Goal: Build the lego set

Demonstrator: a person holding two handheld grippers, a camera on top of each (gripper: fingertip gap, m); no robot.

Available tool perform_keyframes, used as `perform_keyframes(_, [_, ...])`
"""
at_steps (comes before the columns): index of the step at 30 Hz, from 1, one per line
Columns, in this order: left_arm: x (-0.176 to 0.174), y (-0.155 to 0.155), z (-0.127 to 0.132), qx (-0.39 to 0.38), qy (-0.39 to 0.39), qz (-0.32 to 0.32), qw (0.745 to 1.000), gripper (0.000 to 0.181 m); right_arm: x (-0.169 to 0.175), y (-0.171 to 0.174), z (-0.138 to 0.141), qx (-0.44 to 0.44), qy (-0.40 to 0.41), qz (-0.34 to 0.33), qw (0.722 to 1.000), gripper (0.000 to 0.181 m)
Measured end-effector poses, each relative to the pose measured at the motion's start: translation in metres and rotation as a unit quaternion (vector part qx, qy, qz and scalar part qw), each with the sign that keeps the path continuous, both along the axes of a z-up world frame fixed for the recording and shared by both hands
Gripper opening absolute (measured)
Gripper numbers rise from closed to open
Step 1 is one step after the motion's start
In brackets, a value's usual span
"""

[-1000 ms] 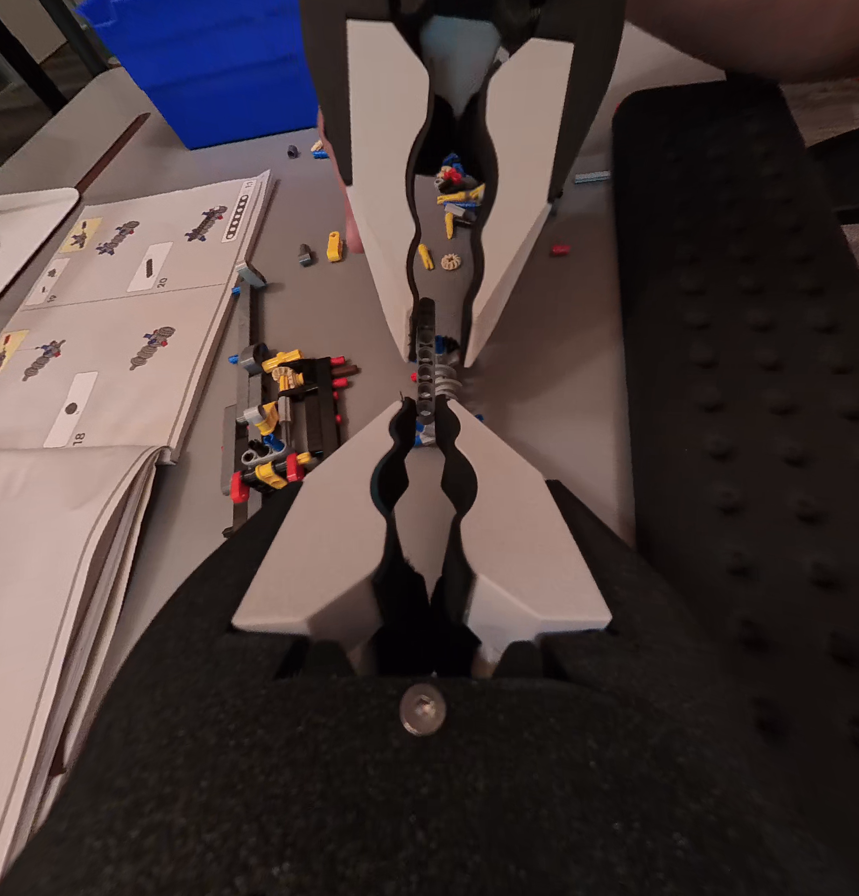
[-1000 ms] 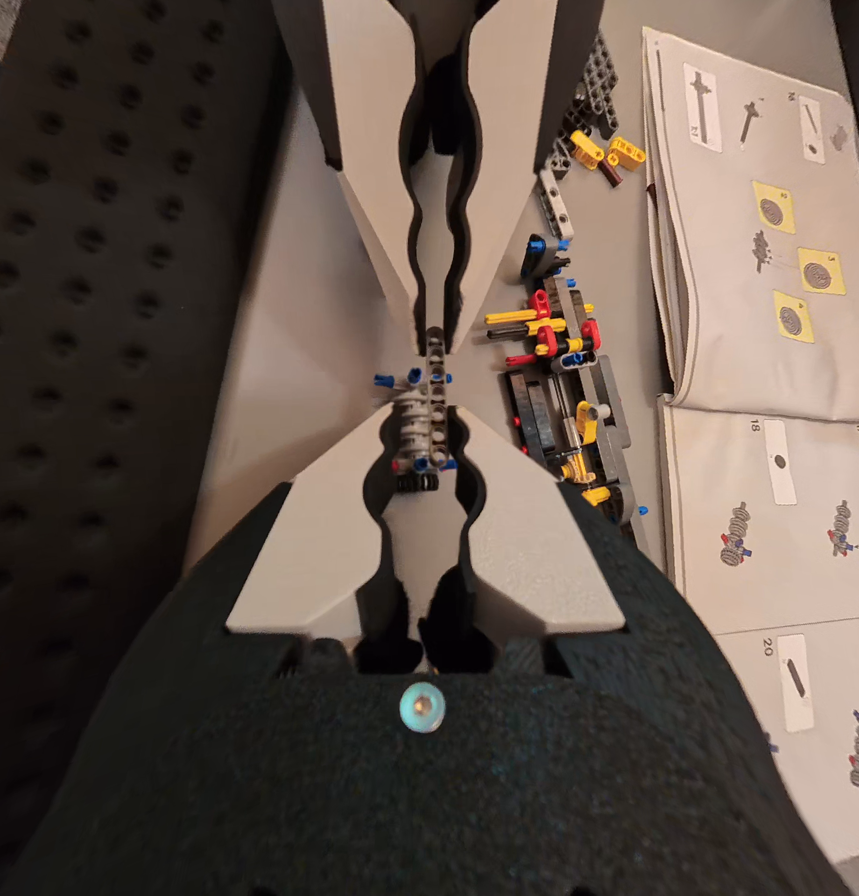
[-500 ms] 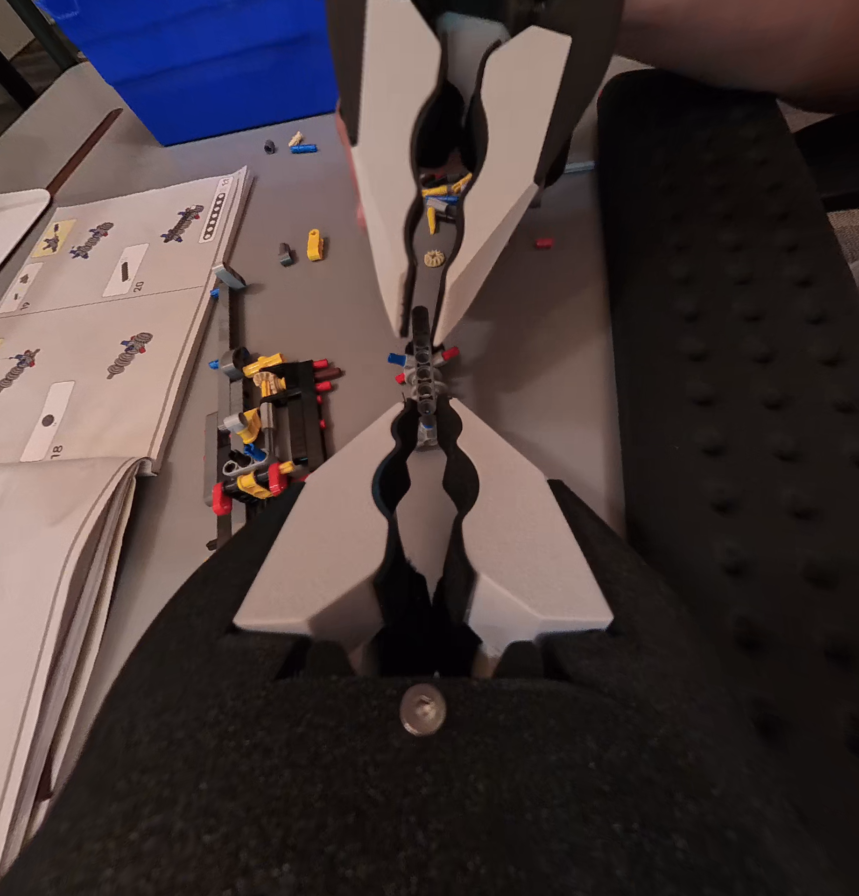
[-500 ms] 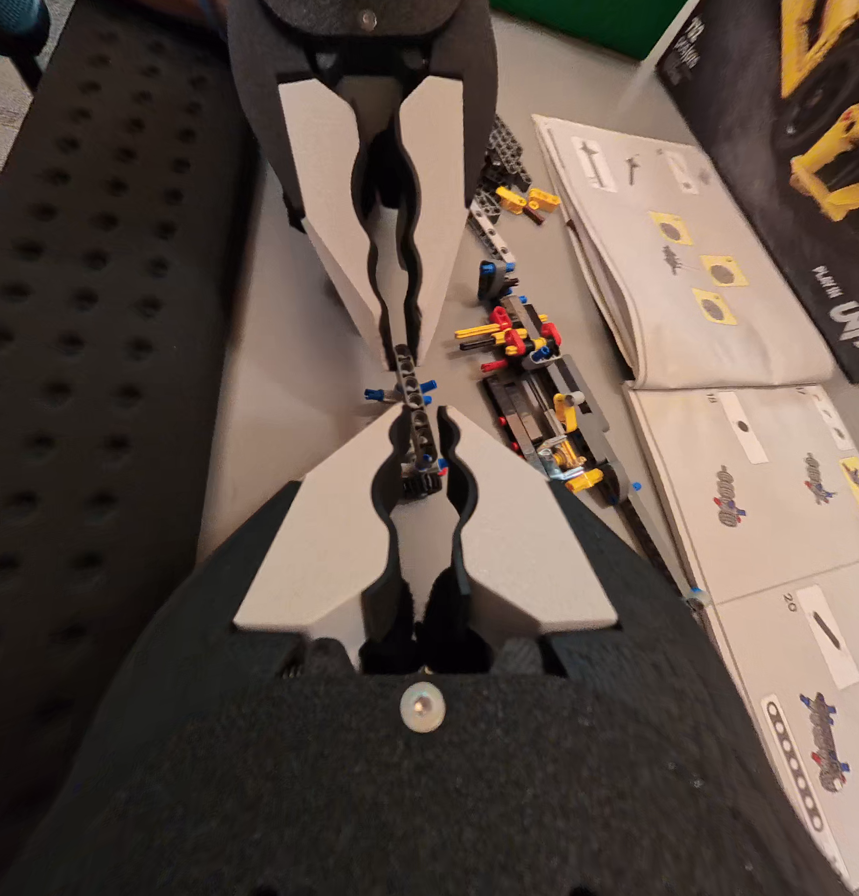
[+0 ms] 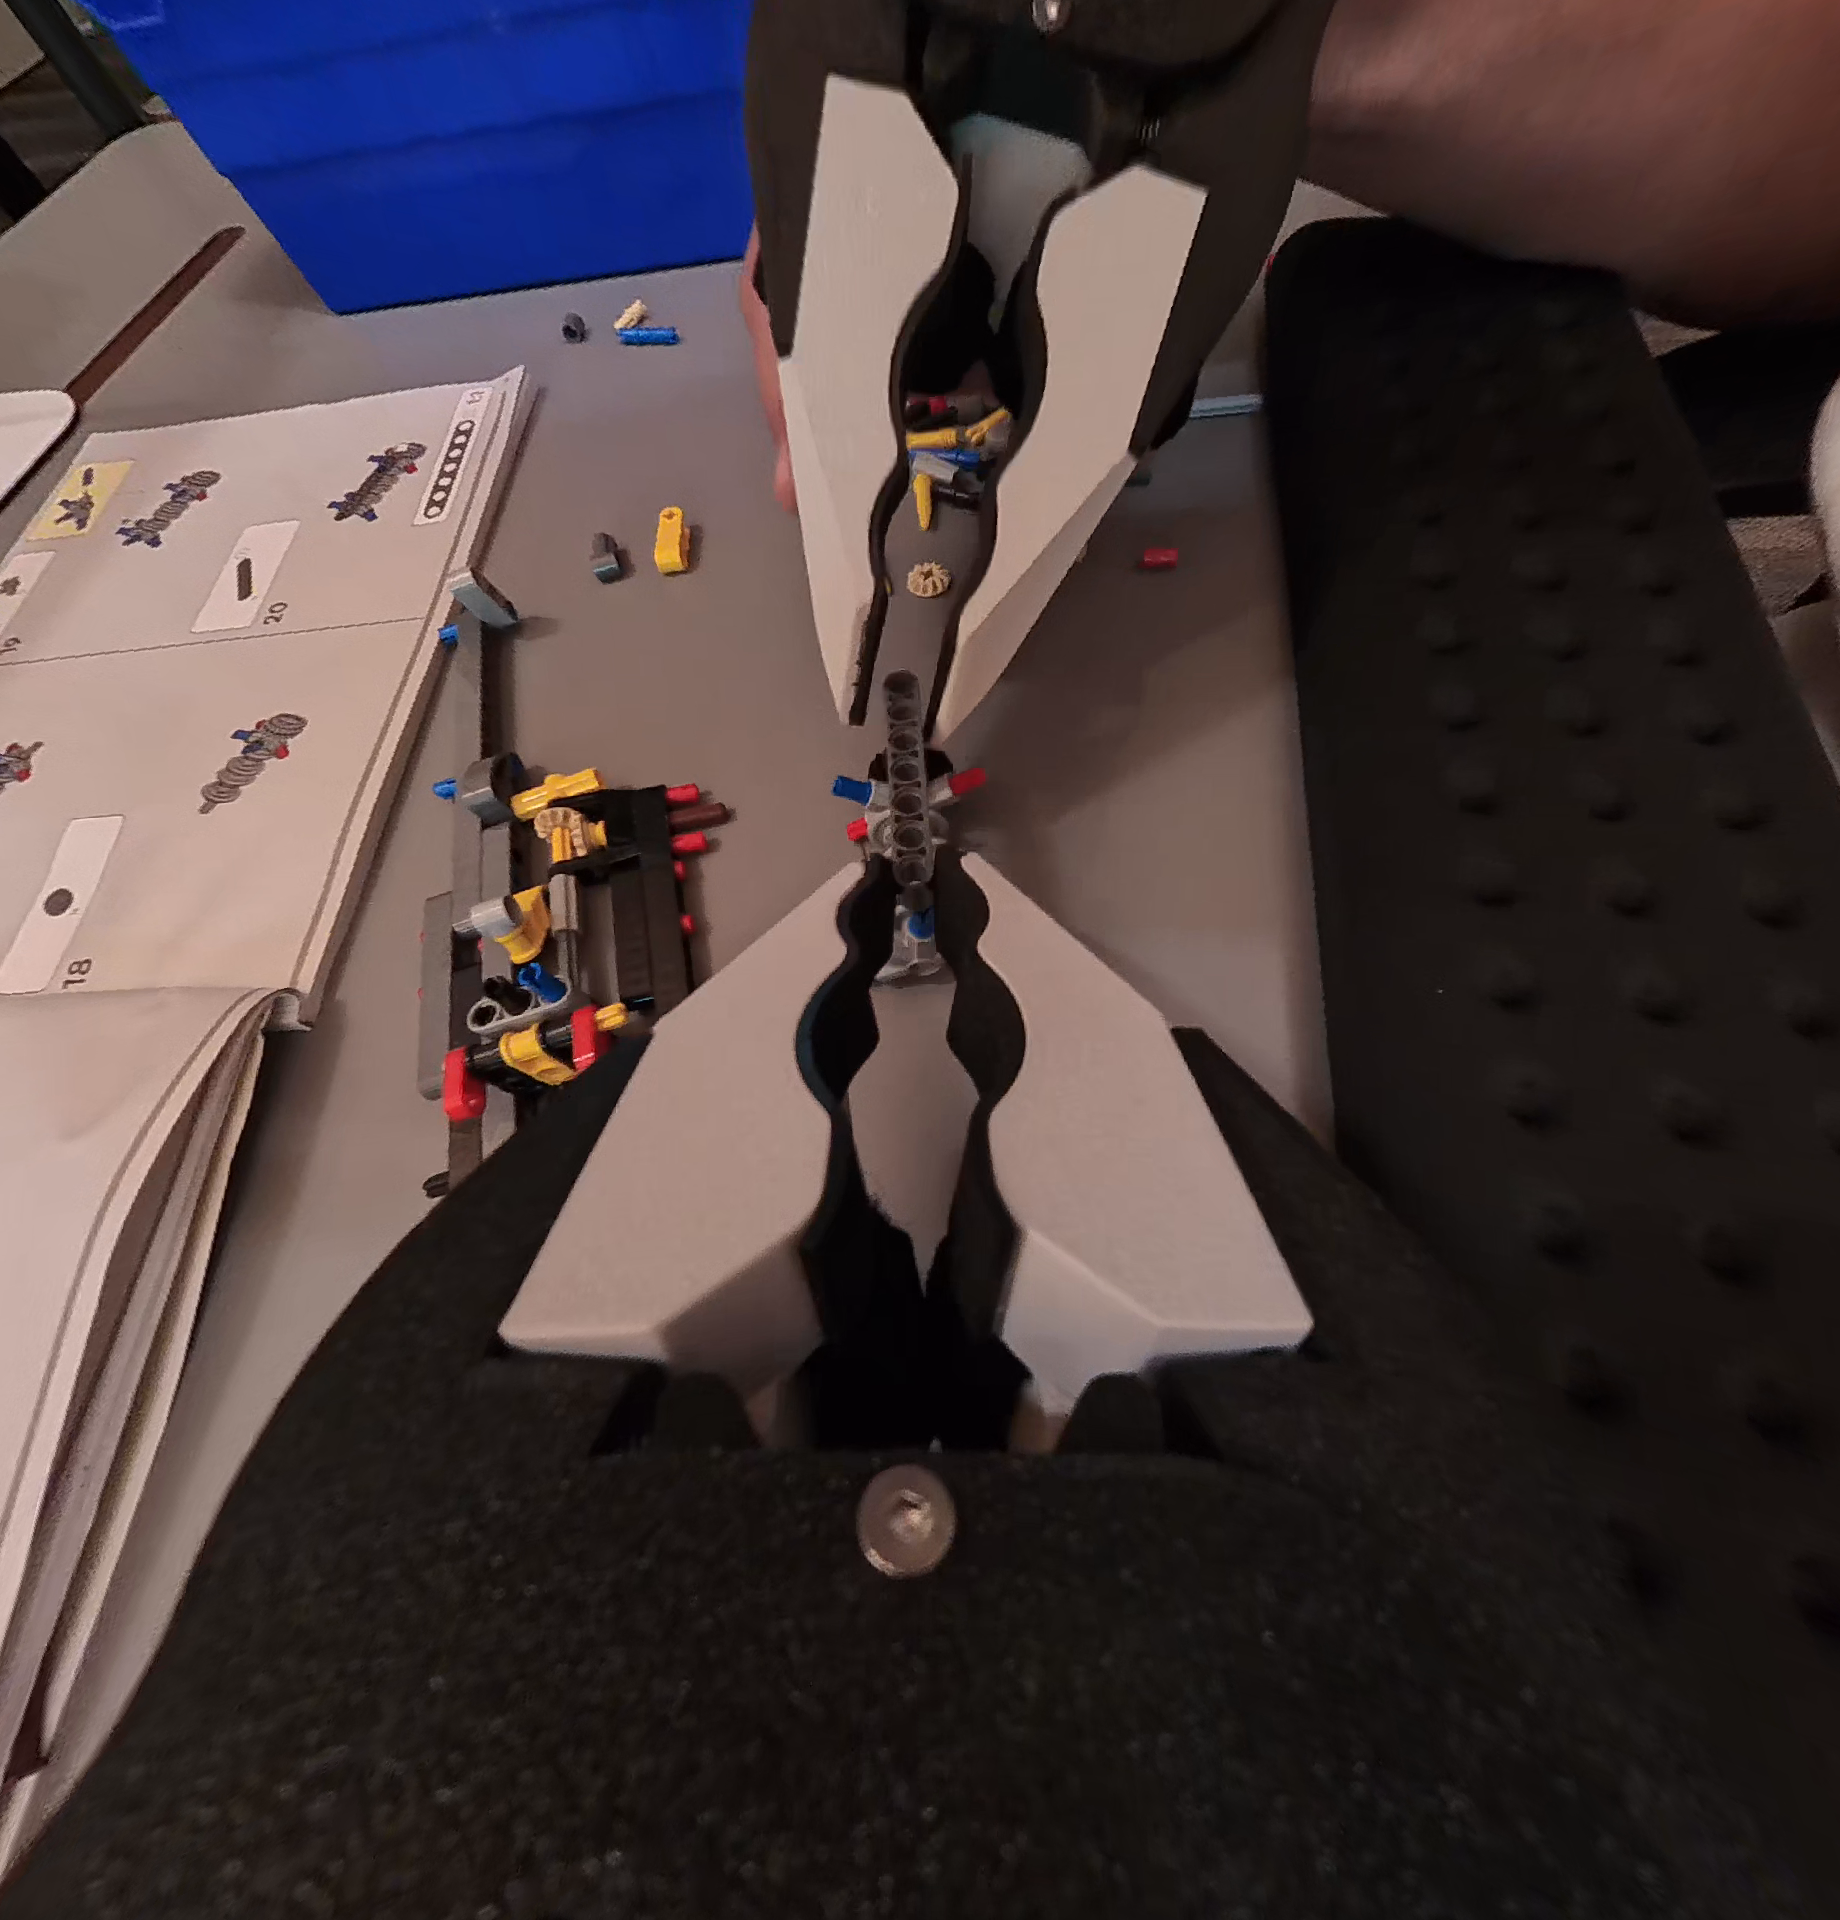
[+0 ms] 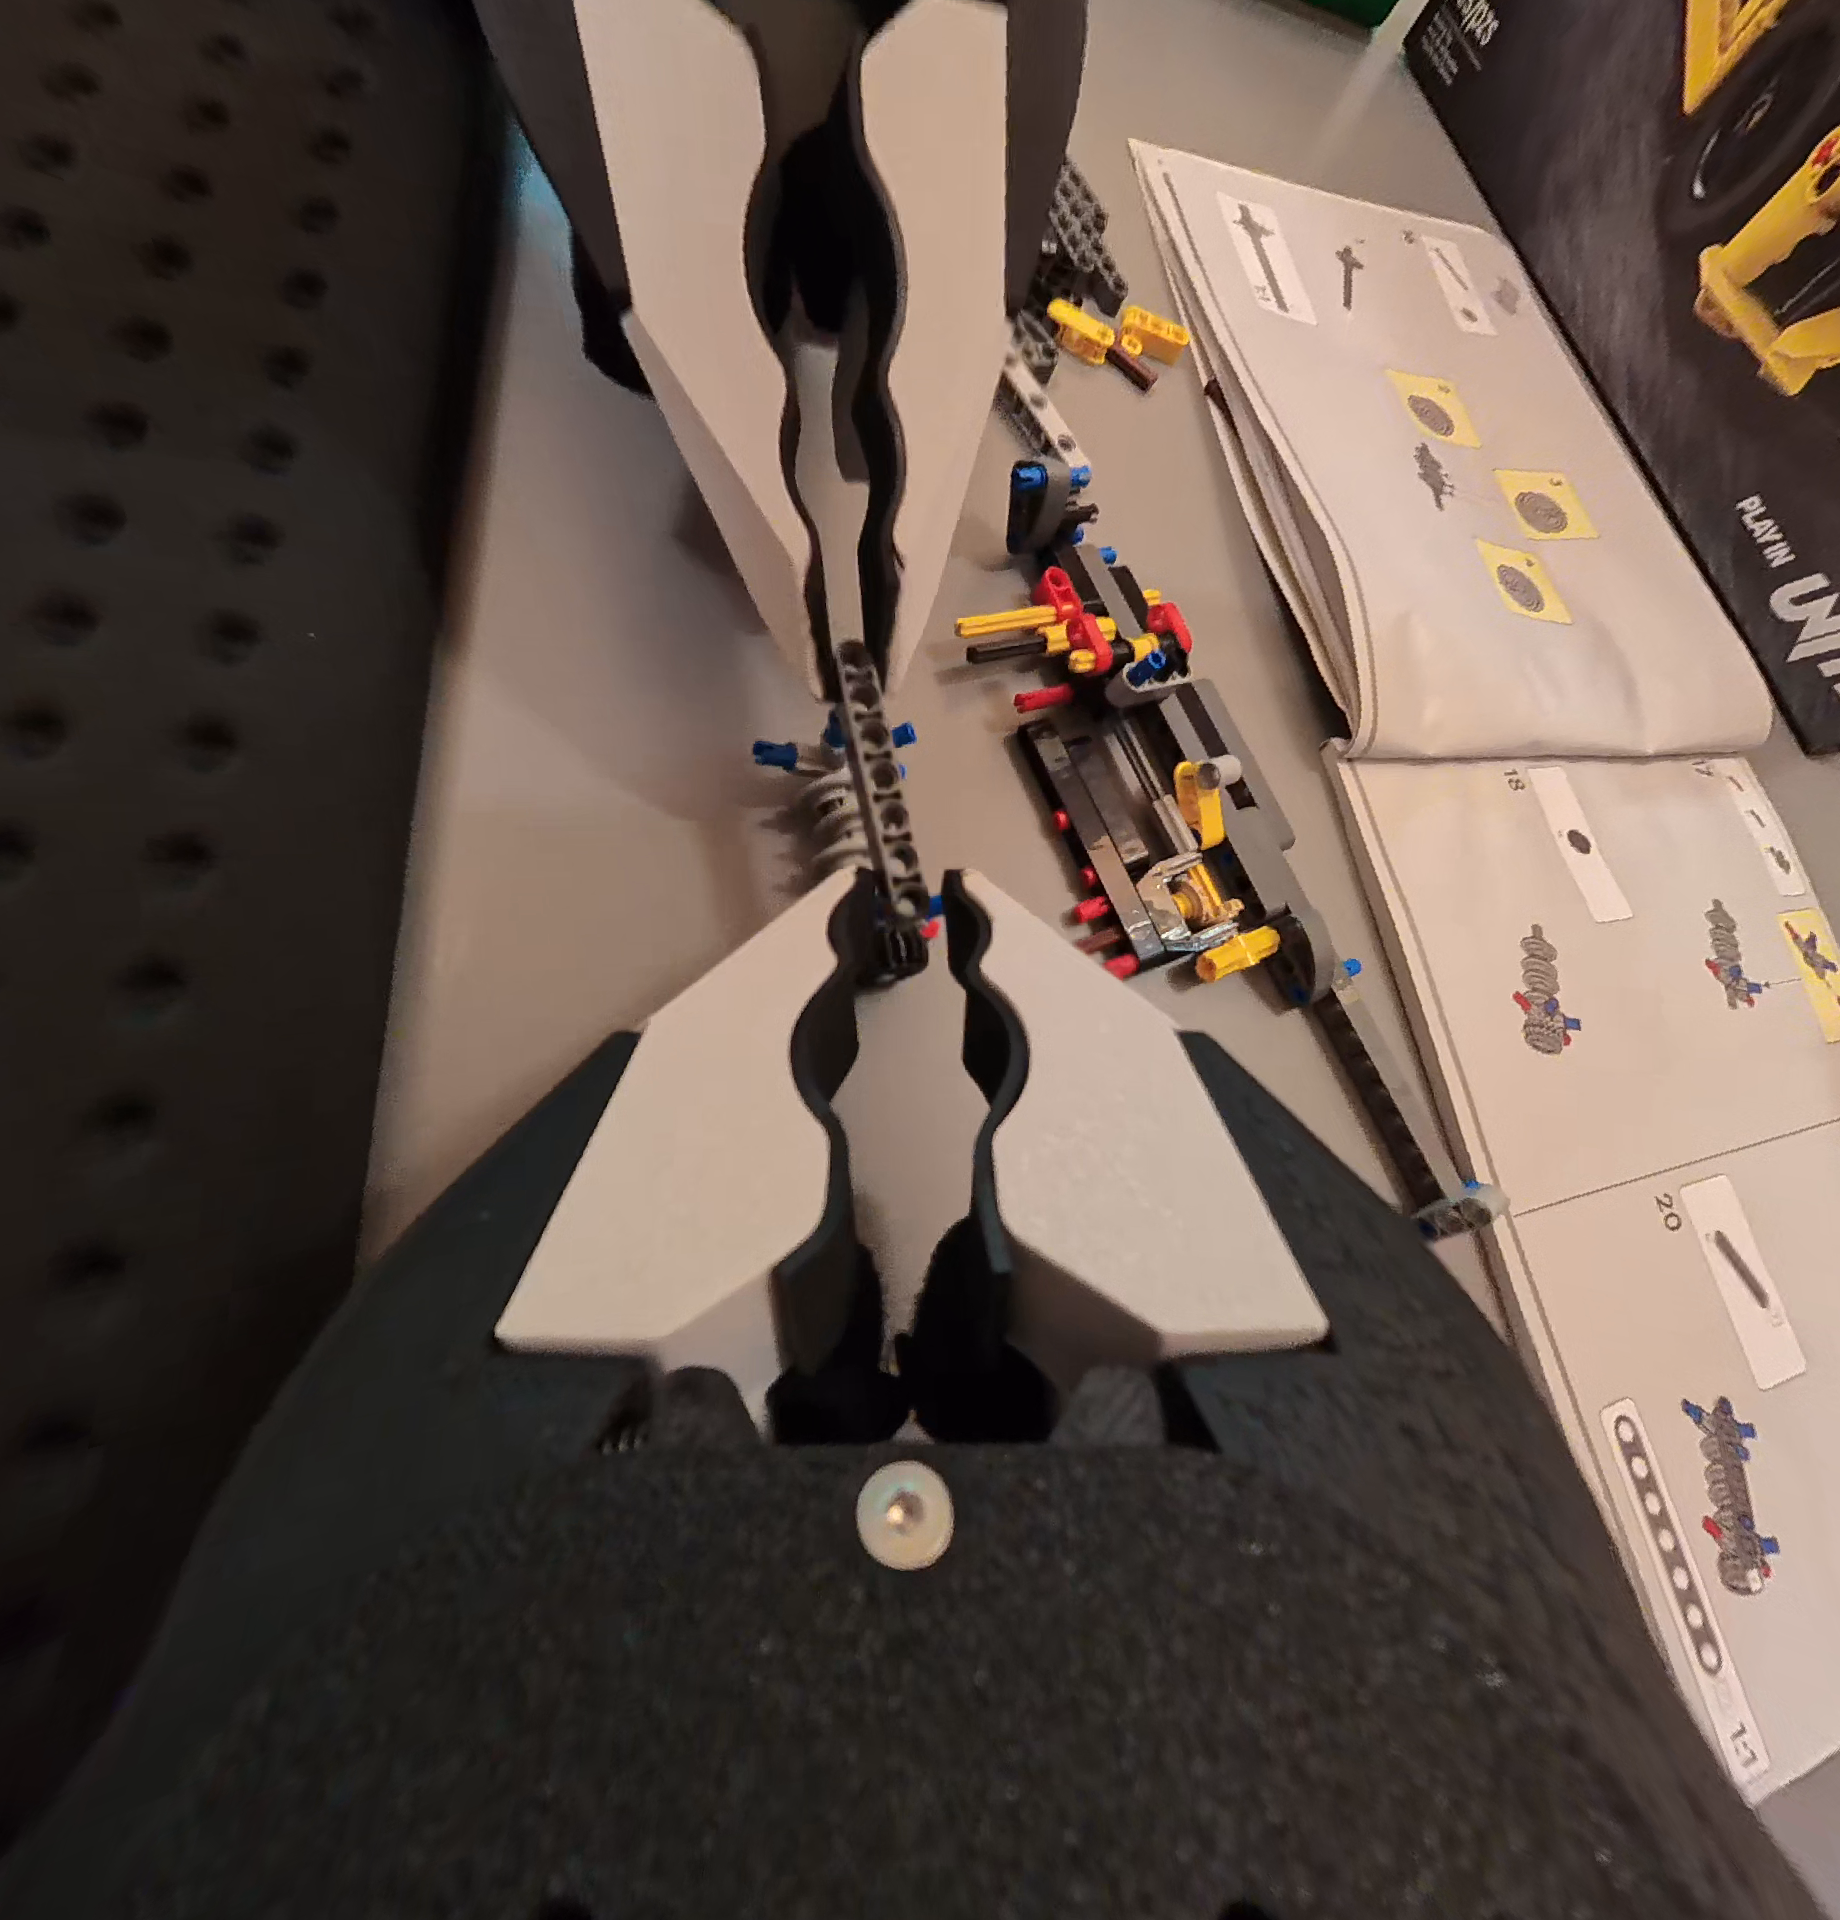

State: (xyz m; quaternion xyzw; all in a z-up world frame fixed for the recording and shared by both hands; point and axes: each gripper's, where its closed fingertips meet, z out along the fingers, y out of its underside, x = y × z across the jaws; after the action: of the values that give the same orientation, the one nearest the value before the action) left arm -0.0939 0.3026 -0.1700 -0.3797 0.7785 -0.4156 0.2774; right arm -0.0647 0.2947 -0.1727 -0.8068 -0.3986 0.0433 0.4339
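A small assembly [image 5: 905, 810] hangs above the grey table between my two grippers, which face each other tip to tip. It is a dark grey holed beam with a stack of grey gears and blue and red pins. My left gripper [image 5: 914, 868] is shut on its near end. My right gripper [image 6: 903, 888] is shut on the other end, where a small black gear sits between the jaws. In the right wrist view the beam [image 6: 880, 790] leans to the left and the left gripper [image 6: 859, 681] pinches its far tip. The right gripper also shows in the left wrist view [image 5: 898, 717].
A partly built chassis [image 5: 563, 914] [image 6: 1155, 790] lies beside the open instruction booklet [image 5: 199, 727] [image 6: 1581, 935]. A black dimpled mat [image 5: 1570, 831] [image 6: 168, 623] lies on the other side. Loose parts [image 5: 952, 436], a yellow piece [image 5: 671, 540] and a blue bin [image 5: 459, 135] are farther off. The set's box [image 6: 1726, 312] lies past the booklet. My left and right fingertips are right by each other.
The assembly has turned between the grippers, so its pins now stick out sideways. The right gripper has drawn back towards the beam's end and tilted; the beam now leans in its view.
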Motion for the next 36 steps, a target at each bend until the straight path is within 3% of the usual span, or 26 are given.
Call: perform_keyframes(36, [0.002, 0.001, -0.012, 0.026, 0.019, -0.005, 0.999, 0.006, -0.002, -0.001, -0.005, -0.009, -0.014, 0.016, 1.0, 0.008])
